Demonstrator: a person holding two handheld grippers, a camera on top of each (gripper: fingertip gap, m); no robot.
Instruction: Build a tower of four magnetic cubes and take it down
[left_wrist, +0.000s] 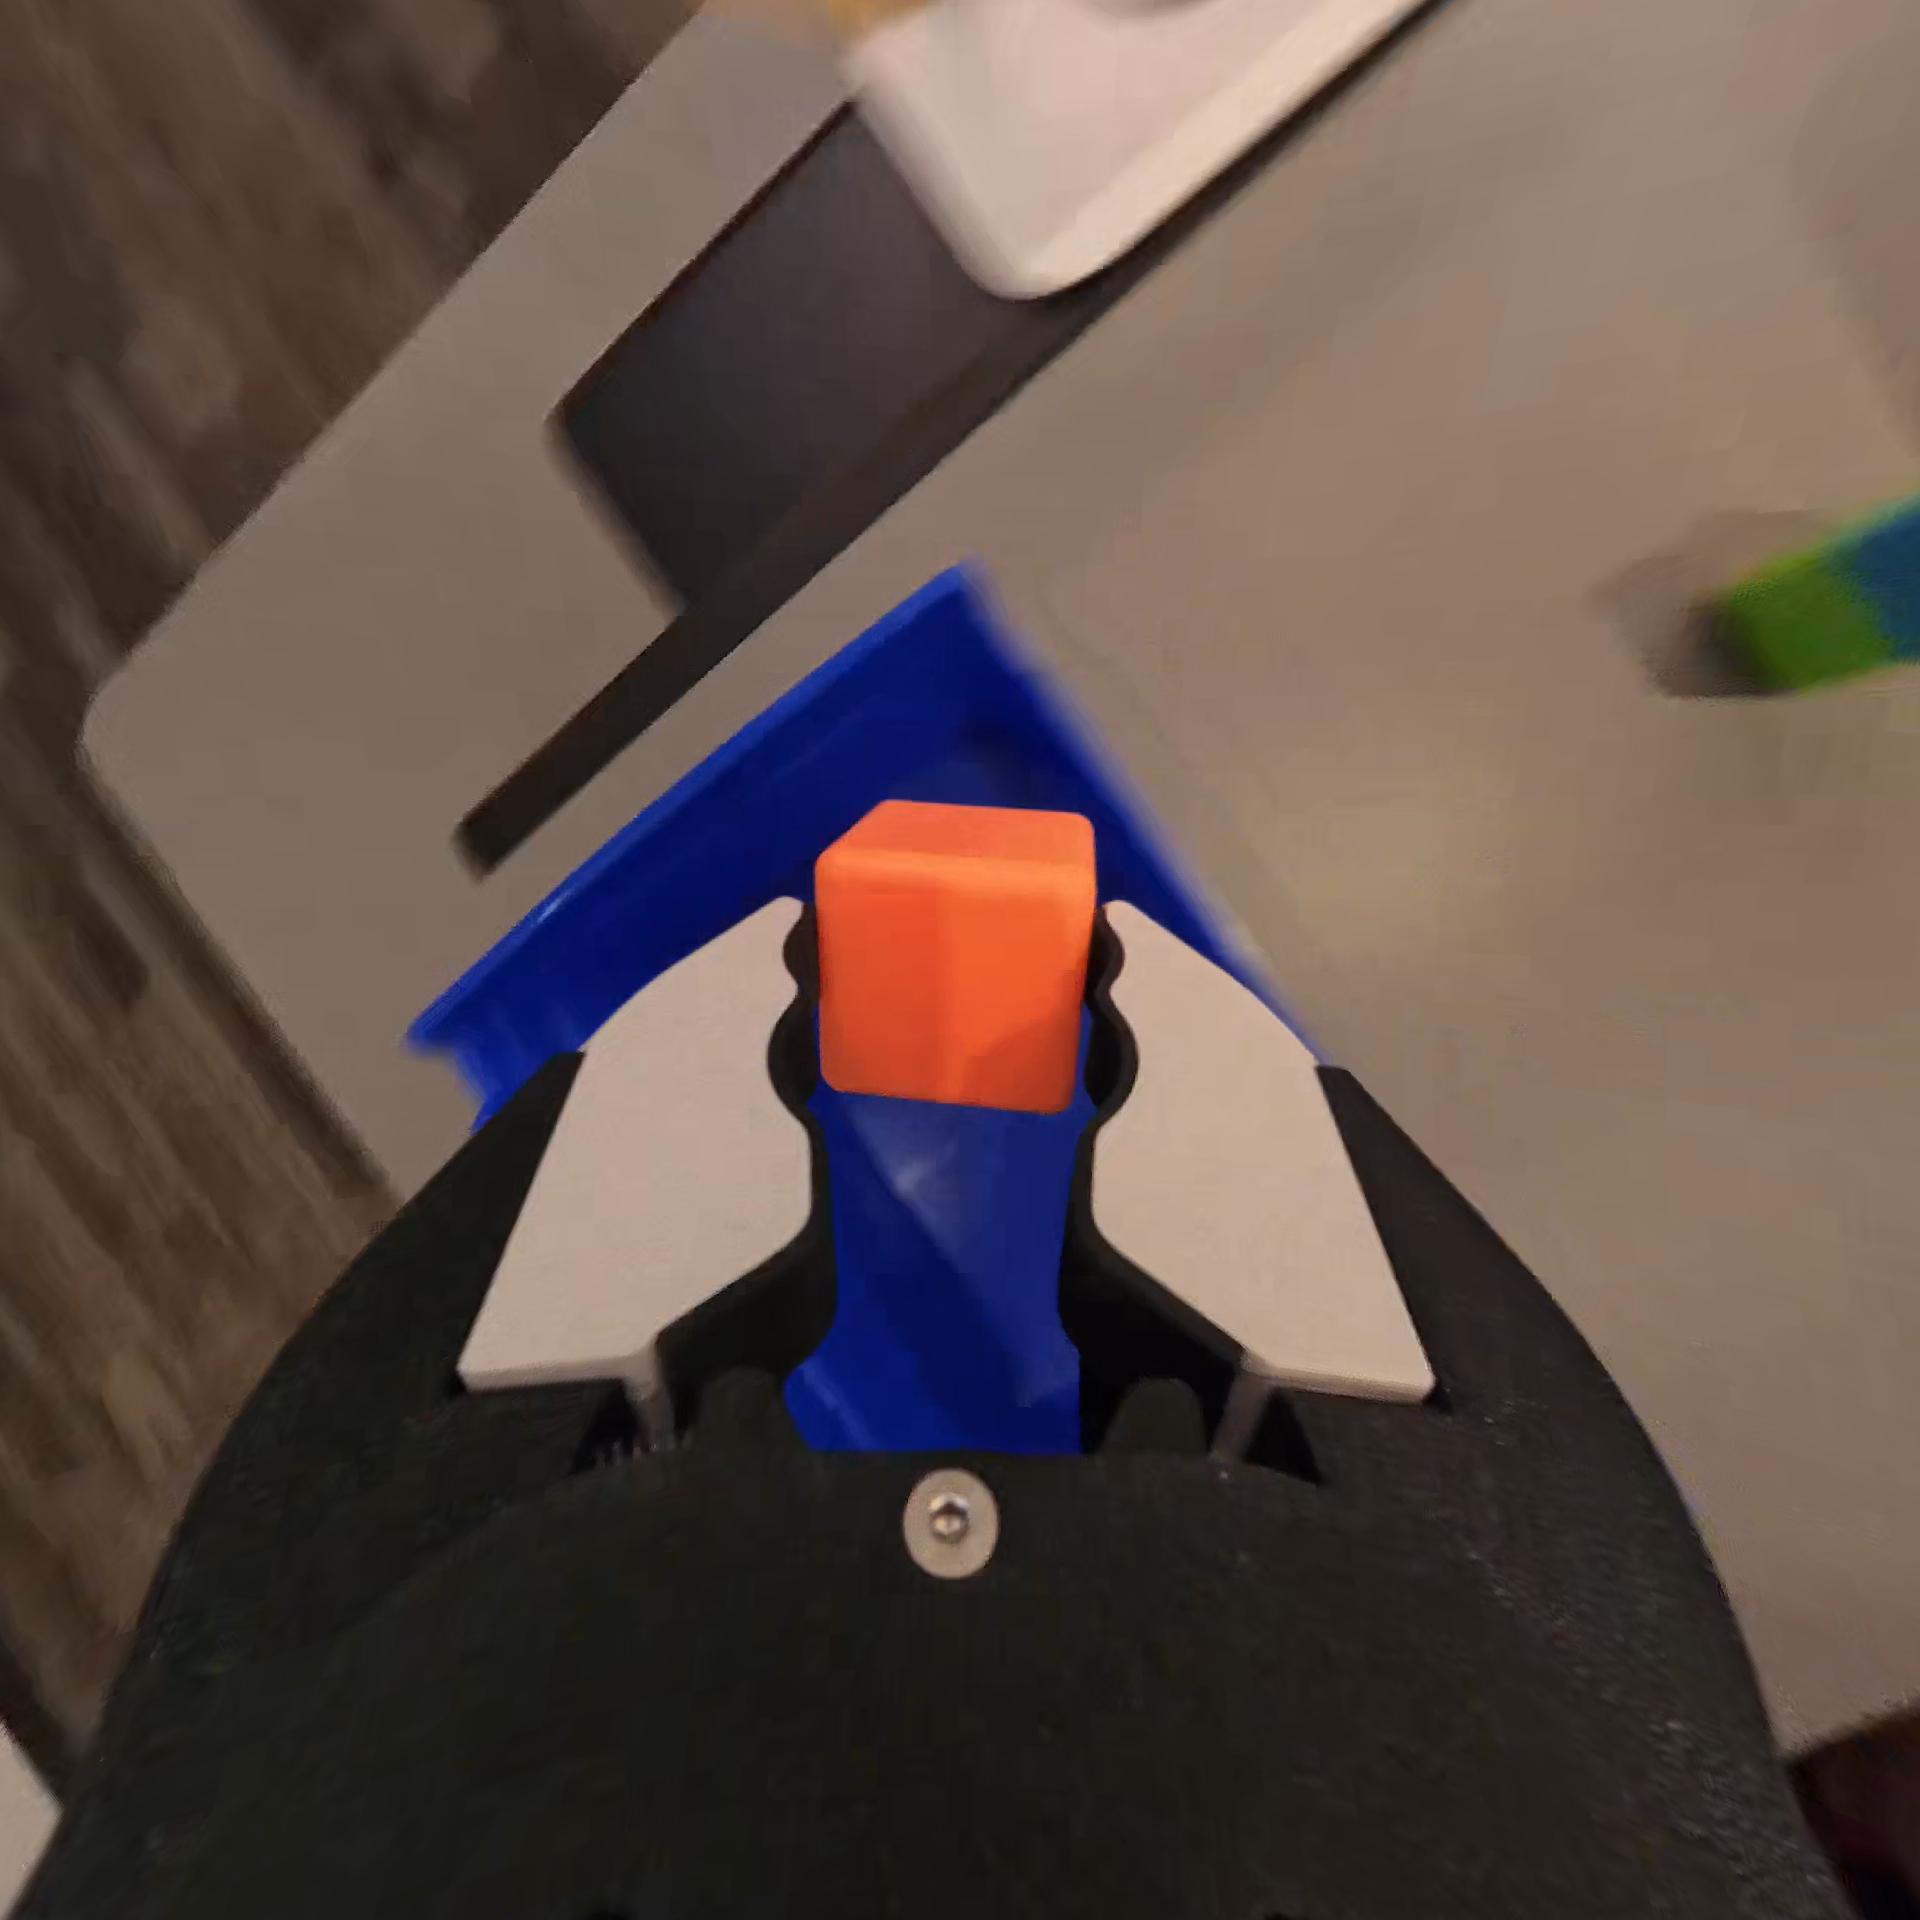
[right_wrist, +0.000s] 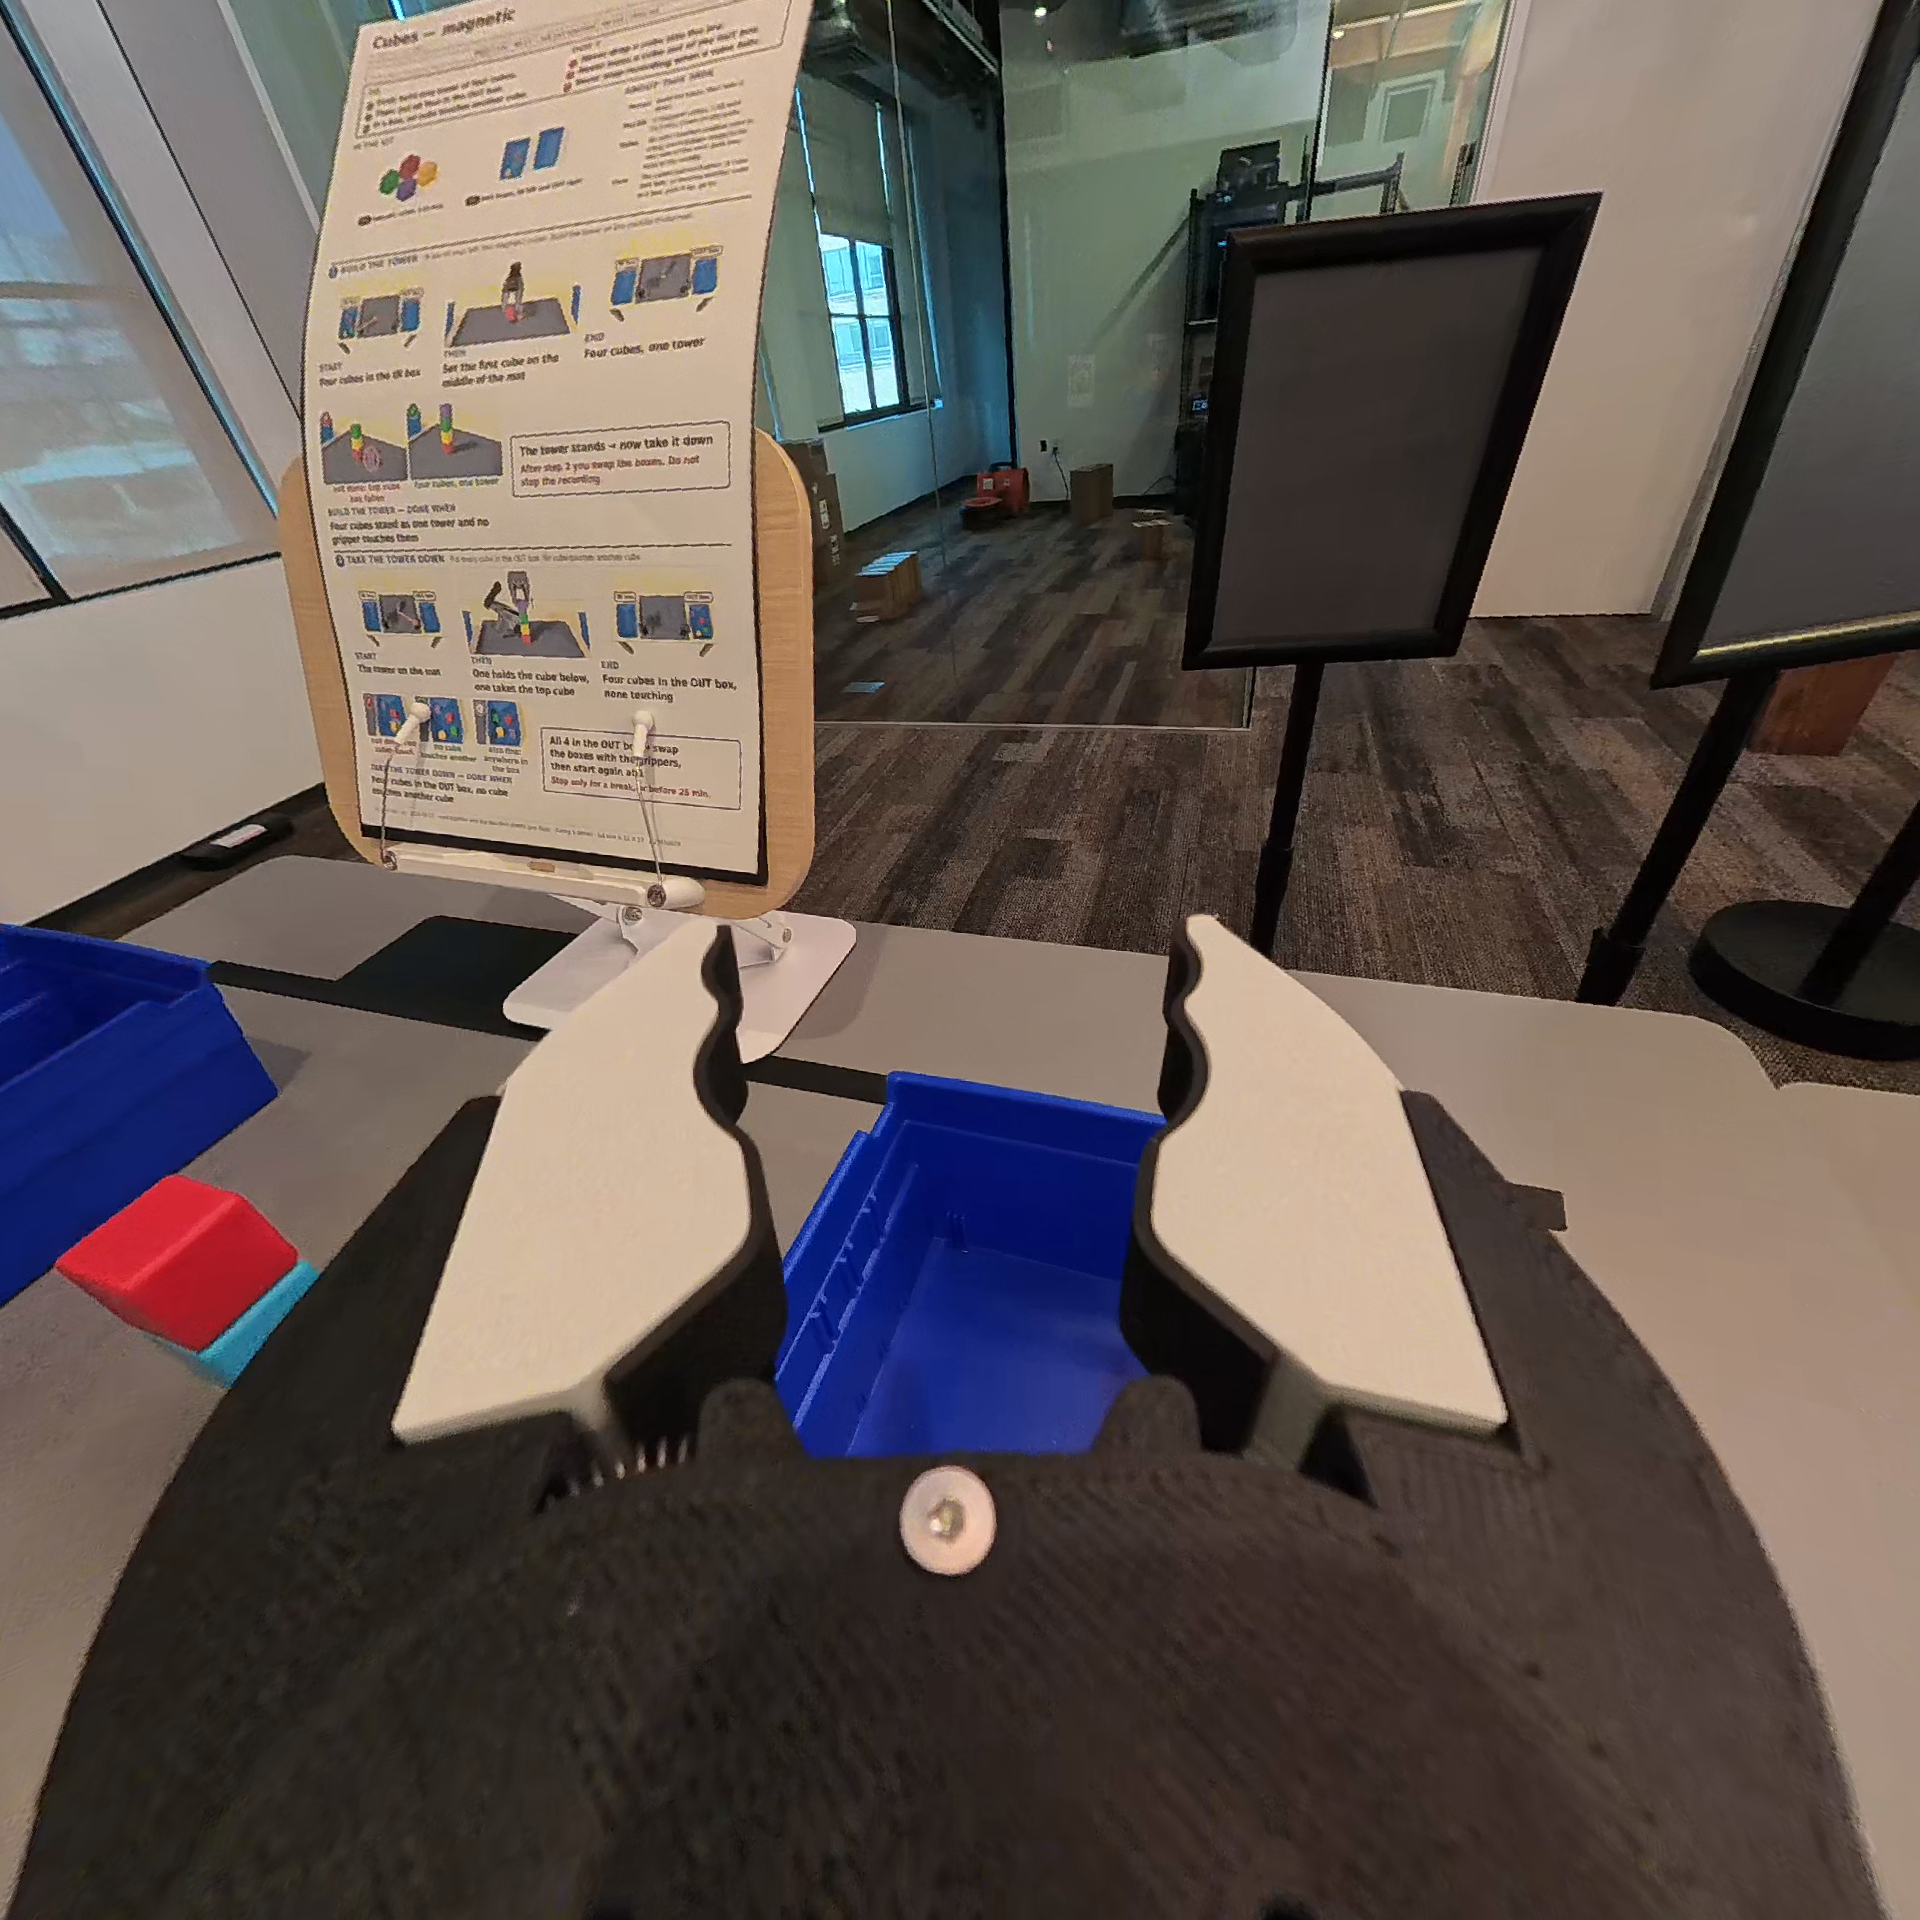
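In the left wrist view my left gripper (left_wrist: 954, 956) is shut on an orange cube (left_wrist: 954, 956) and holds it above a blue box (left_wrist: 727, 862). A stack with a green cube (left_wrist: 1803, 629) and a teal-blue cube (left_wrist: 1886, 566) stands blurred at the right edge. In the right wrist view my right gripper (right_wrist: 951, 997) is open and empty above a second blue box (right_wrist: 987, 1247), which looks empty. A red cube (right_wrist: 177, 1257) sits on a light-blue cube (right_wrist: 260, 1335) at the lower left. The first blue box (right_wrist: 94, 1070) shows at the left edge.
A sheet on a wooden board with a white stand (right_wrist: 561, 468) stands at the table's (right_wrist: 1558, 1195) far edge. A dark slot (left_wrist: 748, 416) runs across the table. Two black sign stands (right_wrist: 1382, 436) stand on the floor beyond. The left gripper's tips are roughly 55 cm from the right gripper's.
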